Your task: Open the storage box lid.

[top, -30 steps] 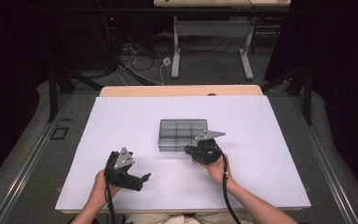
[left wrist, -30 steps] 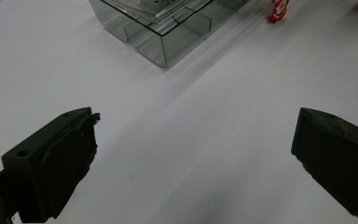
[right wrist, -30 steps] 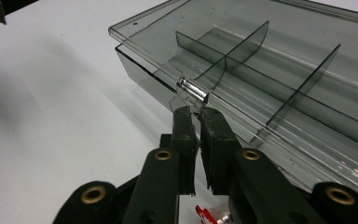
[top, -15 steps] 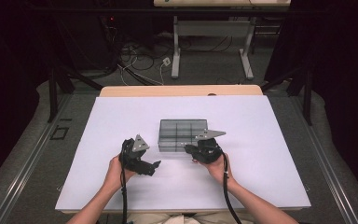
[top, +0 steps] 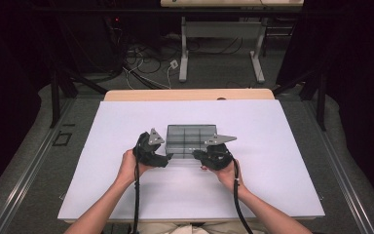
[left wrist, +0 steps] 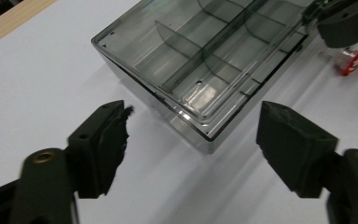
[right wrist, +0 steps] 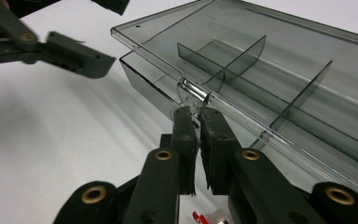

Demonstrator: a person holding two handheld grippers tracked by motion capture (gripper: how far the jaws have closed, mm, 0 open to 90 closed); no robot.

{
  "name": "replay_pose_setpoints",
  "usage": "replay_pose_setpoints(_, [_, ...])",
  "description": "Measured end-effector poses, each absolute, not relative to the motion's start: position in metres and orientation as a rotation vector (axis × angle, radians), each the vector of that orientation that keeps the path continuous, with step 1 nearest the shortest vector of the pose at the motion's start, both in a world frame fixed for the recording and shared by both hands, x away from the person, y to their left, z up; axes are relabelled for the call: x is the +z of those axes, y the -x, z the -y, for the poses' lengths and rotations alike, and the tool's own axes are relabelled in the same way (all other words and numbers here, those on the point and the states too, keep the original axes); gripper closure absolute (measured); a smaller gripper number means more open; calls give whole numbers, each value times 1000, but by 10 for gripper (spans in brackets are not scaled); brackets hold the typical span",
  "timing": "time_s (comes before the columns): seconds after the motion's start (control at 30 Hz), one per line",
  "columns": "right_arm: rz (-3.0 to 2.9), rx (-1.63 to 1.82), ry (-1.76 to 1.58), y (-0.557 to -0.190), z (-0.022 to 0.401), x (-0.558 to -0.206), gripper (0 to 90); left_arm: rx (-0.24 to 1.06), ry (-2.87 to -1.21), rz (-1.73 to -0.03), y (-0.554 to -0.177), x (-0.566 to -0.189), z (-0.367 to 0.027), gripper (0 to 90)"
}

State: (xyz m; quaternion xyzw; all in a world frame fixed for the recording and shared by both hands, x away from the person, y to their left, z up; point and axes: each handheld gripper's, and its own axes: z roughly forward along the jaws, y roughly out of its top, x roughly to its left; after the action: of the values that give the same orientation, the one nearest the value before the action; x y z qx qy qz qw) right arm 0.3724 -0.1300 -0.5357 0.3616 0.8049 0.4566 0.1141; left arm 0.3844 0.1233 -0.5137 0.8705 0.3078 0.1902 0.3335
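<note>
Your left gripper [left wrist: 191, 140] has slid in toward the smoky clear-plastic compartment box [left wrist: 205, 60], jaws just narrowing, nothing between them yet. Your right gripper [right wrist: 198, 122] pinches its front latch; next, close on the near corner just ahead.

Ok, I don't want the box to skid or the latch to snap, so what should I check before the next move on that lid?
1. Right gripper shut on the clear latch tab at the front edge of the lid: ok.
2. Lid lifted off the base at the near corner, gap visible in the right gripper view: ok.
3. Left gripper bracing the compartment box: not ok; its jaws have just been closing, but its pads touch nothing, the box corner lying ahead of them.
4. Compartments empty, nothing to spill: ok.
5. Box flat on the white table: cannot tell.
</note>
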Motion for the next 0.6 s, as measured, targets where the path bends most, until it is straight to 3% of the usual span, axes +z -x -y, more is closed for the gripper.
replay_pose_setpoints(0.3, [-2342, 1350, -1054, -372, 130, -535, 849, 512, -2231, -761, -378, -518, -123, 518])
replay_pose_setpoints(0.6, [-2343, 1347, -1053, -372, 130, -535, 849, 554, -2213, -736, -376, -521, -125, 607])
